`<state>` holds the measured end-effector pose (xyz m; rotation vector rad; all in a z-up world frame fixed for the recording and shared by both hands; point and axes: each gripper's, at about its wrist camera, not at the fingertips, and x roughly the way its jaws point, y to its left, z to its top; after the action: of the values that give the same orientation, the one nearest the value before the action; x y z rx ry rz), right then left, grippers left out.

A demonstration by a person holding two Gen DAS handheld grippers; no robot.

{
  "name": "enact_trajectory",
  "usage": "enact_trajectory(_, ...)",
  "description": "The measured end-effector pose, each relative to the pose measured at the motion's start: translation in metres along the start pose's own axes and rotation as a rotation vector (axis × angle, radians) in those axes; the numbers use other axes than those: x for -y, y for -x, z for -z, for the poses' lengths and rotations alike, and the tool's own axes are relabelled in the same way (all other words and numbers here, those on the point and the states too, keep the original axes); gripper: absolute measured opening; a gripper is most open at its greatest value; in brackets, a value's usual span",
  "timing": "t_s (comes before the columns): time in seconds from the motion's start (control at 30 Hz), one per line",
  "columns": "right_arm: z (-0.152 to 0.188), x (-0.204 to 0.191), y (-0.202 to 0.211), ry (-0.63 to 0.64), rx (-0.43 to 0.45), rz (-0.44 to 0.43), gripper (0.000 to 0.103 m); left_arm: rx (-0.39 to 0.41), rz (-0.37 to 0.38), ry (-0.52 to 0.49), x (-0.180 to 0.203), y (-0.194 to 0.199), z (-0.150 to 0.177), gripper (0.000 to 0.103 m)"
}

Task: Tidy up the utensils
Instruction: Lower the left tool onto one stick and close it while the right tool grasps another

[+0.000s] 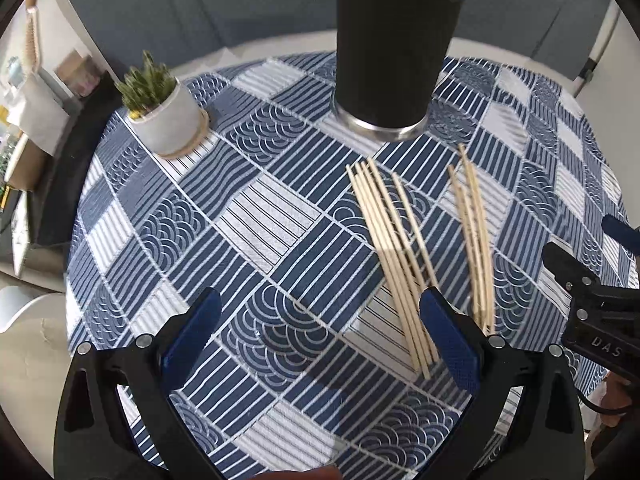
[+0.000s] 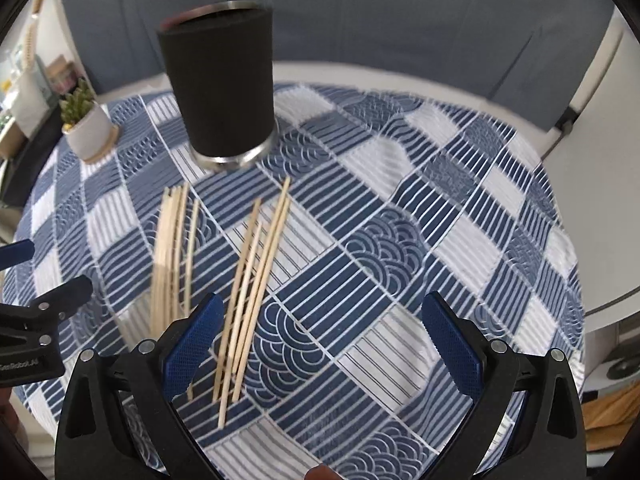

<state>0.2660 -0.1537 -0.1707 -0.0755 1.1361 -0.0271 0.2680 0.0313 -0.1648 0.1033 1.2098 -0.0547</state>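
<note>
Holder cup [image 1: 394, 46]: matt black sleeve, faintly rough, between bright polished metal bands at rim and base.

Chopsticks [image 1: 394, 256]: pale bare wood, matt, unvarnished look.

Tablecloth [image 1: 256, 216] over the counter: woven cloth, blue and white, raised weave visible, no sheen.

Plant pot [image 1: 170, 122]: white, smooth, matt, ceramic-looking; saucer beneath looks like light wood.

Left gripper [image 1: 320, 328] and right gripper [image 2: 322, 332]: black smooth plastic bodies with metal rivets; blue pads [image 2: 190, 346] on the jaws, knurled rubbery texture.
</note>
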Motion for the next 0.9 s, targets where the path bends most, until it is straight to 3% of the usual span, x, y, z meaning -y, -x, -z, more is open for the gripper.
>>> enact_trajectory(0.2, -0.009, -0.003, -0.037, -0.019, -0.076, 0.011, 0.095, -0.092, 0.025, 0.017, -0.002, -0.041, -0.008, 0.097)
enact_trajectory(0.53, -0.015, -0.004, -0.071, -0.025, -0.146, 0.028, 0.095, -0.174, 0.023, 0.043, -0.001, -0.077, -0.015, 0.097)
enact_trajectory(0.6, -0.014, -0.003, -0.076, -0.029, -0.158, 0.031, 0.095, -0.186, 0.056, 0.067, -0.002, -0.082, -0.016, 0.099)
enact_trajectory(0.9, -0.015, 0.003, -0.090, -0.094, -0.205, 0.013, 0.095, -0.158, 0.042, 0.153, -0.005, -0.090, -0.018, 0.099)
